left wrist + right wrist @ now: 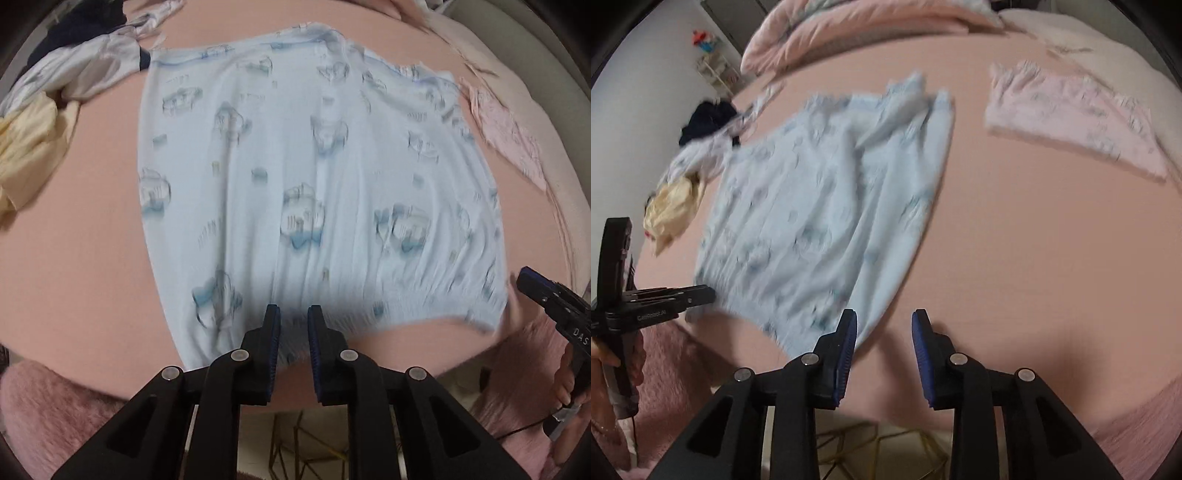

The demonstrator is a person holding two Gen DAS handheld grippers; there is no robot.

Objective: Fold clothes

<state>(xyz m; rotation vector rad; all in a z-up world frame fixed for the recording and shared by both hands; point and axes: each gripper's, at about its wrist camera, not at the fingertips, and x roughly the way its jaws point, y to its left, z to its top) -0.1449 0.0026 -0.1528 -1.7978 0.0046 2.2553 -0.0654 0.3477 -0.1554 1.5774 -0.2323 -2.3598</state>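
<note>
Left gripper points steeply down over the near hem of the light-blue printed garment, jaws slightly parted, gripping nothing. The garment lies spread flat on the pink bed. Right gripper hovers at the garment's near right corner, jaws open and empty. At far left lies a heap of cream and dark clothes; at far right, a folded pink garment.
</note>
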